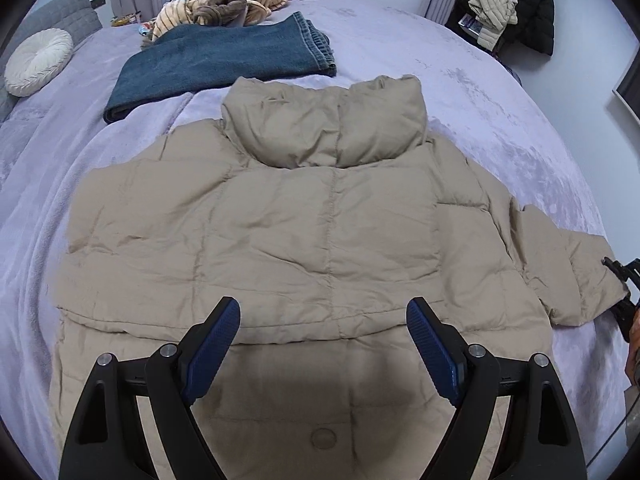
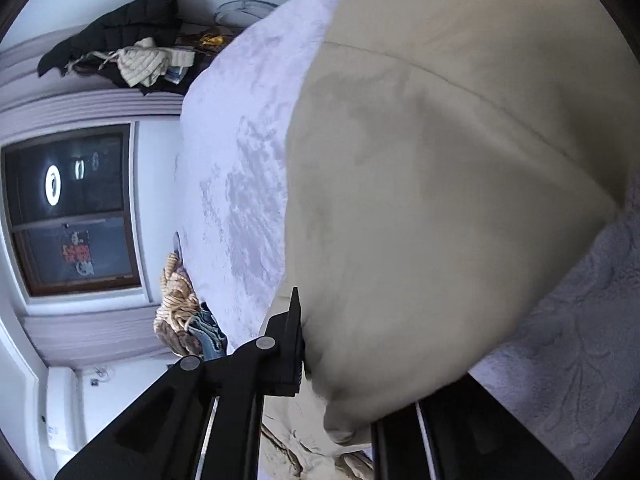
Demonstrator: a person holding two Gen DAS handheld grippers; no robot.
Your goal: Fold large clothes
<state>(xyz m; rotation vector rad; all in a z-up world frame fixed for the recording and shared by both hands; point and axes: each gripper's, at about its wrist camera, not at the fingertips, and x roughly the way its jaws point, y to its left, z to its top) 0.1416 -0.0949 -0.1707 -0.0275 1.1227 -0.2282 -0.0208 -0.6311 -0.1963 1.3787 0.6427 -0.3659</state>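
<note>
Beige padded jacket lies spread back-up on the lavender bedspread, hood at the far end, one sleeve stretched right. Over its near hem the left gripper hovers with fingers wide apart, holding nothing. At the sleeve, the right gripper seems clamped on puffy fabric, though one finger is hidden. Folded jeans lie far left.
</note>
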